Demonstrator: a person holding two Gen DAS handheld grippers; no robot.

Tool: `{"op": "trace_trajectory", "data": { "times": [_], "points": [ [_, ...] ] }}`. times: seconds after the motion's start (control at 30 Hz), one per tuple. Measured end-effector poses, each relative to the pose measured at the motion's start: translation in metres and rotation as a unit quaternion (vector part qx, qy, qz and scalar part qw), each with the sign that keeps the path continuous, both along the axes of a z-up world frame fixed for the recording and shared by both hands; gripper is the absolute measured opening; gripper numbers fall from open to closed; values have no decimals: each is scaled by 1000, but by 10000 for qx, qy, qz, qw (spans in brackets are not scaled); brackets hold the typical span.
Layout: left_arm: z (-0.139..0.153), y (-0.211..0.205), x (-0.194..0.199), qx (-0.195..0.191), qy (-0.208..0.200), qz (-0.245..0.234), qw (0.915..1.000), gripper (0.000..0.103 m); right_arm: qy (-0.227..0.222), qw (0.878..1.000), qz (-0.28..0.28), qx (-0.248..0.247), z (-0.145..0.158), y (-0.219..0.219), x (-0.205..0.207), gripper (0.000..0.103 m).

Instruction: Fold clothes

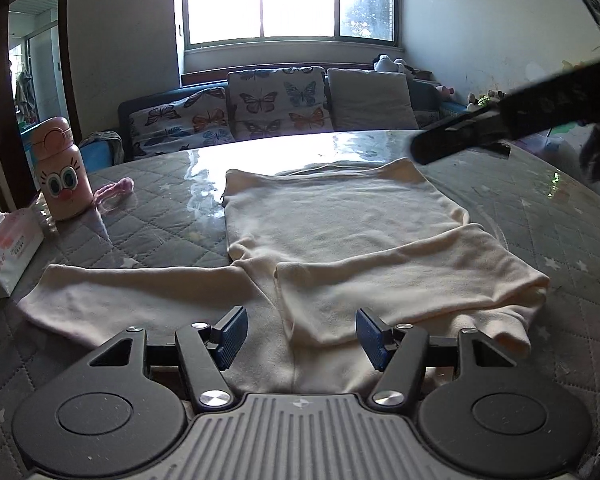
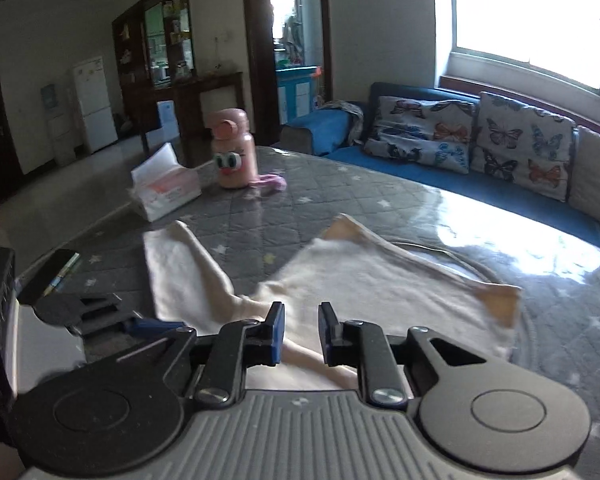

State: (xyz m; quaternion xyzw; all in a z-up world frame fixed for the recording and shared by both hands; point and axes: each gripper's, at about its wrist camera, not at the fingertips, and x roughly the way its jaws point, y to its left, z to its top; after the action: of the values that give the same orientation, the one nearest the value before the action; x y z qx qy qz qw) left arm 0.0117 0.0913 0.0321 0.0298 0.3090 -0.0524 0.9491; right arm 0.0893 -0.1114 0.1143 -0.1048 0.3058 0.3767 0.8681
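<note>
Quilted grey desk [image 1: 160, 220] under a bright window, one cream garment [image 1: 340, 220] spread across it.
Left wrist view: left tongs [image 1: 301, 338] spread wide above the garment's near edge, one sleeve folded across, one pink bottle [image 1: 62, 168]. Right wrist view: right tongs [image 2: 301, 334] slightly apart, gripping nothing, over the cloth; one tissue pack [image 2: 166, 188].
</note>
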Motion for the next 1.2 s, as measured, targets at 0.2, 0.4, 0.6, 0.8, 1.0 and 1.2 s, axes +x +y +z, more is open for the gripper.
{"op": "trace_trajectory", "data": {
  "times": [0.2,0.4,0.6,0.8,1.0,1.2],
  "points": [
    [1,-3,7,-38,11,36,10000,60,197,9978,-299,-562,-20,-40,8,18],
    [-2,-13,17,-10,130,-44,9999,46,643,9943,-316,-795,-57,-73,3,18],
    [3,-17,19,65,100,-63,9999,46,753,9918,-254,-1004,-78,-81,0,17],
    [-1,-17,26,86,196,15,9998,46,599,9943,-506,-724,-68,-82,22,26],
    [-3,-15,26,129,262,94,9995,47,908,9916,-876,-294,-78,-82,48,29],
    [1,-5,27,118,210,272,9993,47,569,9942,-703,-575,-79,-68,54,38]
  ]
}}
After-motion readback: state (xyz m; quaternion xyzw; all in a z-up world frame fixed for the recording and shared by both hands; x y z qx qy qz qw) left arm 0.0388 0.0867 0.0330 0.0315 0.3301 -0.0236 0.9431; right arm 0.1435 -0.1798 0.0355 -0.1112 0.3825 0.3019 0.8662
